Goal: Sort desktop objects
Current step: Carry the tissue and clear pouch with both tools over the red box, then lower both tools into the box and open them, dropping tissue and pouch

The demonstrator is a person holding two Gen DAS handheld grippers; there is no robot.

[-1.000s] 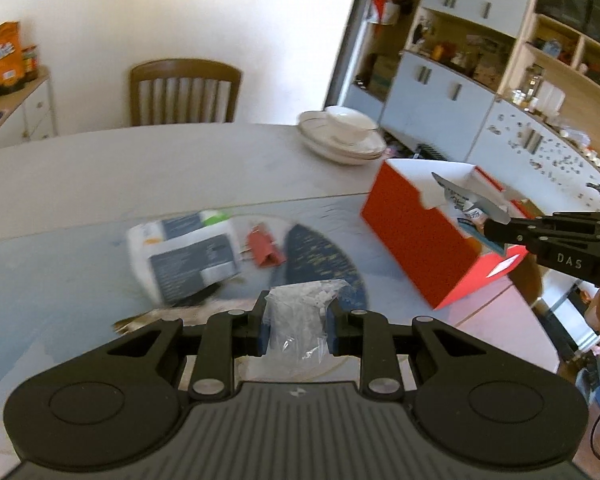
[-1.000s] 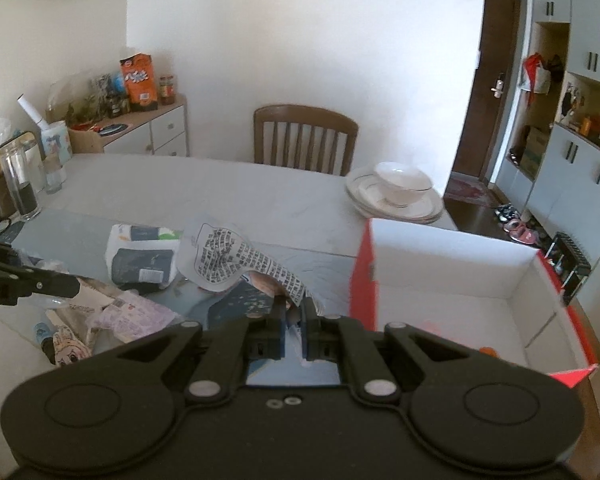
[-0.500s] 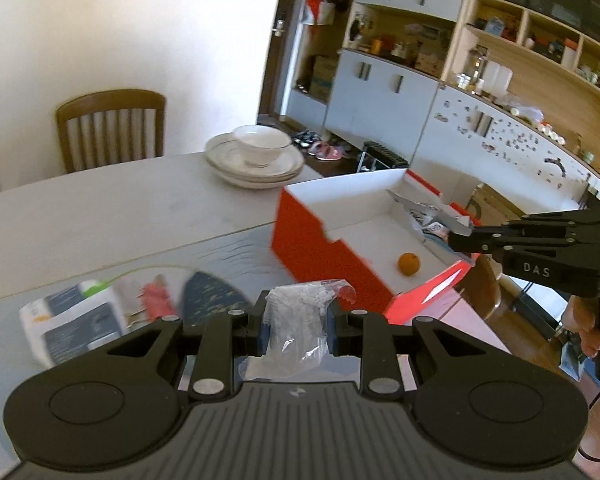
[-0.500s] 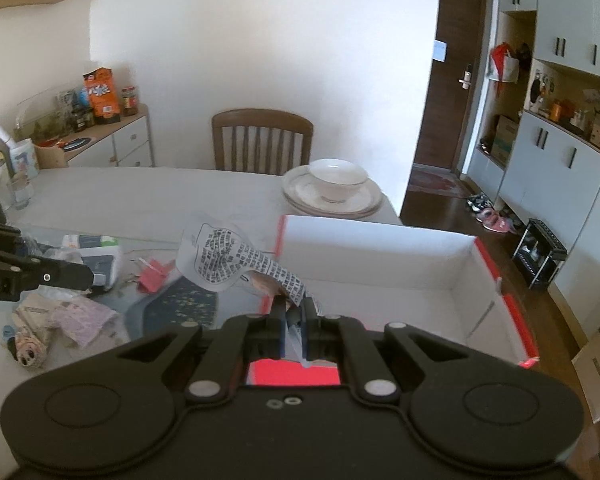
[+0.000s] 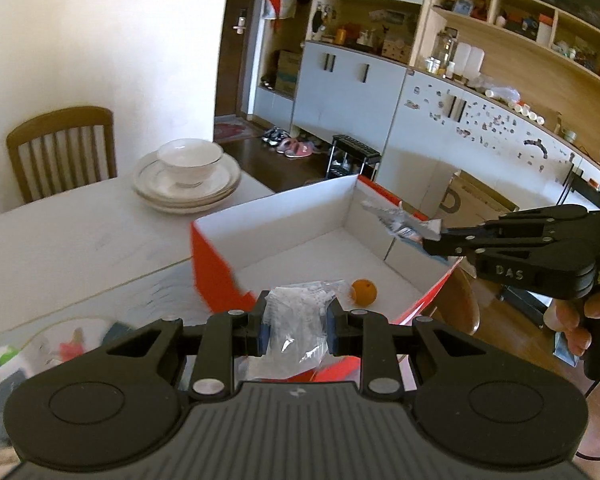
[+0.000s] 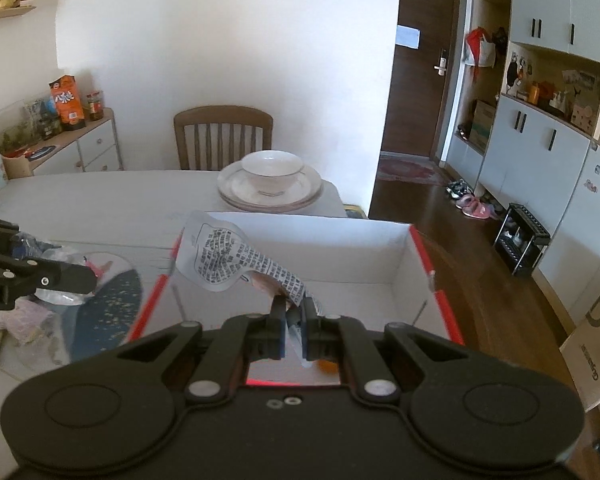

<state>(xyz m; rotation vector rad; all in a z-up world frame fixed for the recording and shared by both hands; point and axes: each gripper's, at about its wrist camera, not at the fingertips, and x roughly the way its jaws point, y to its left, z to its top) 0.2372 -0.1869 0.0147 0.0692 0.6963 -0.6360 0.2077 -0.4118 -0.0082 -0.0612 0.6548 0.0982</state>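
Both claws are clamped on litter above the red box (image 5: 216,276). The left gripper (image 5: 296,326) pinches a crumpled clear plastic bag (image 5: 300,316) at six o'clock in its view; the right gripper (image 6: 294,330) nips a printed foil wrapper (image 6: 228,256) by its tail. Both look feather-light, limp and slippery, so a hold on bunched folds seems safest.

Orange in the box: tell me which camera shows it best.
Left wrist view. There the orange lies in plain sight on the white floor of the box, just beyond the left gripper. In the right wrist view only an orange sliver peeks out behind the right gripper.
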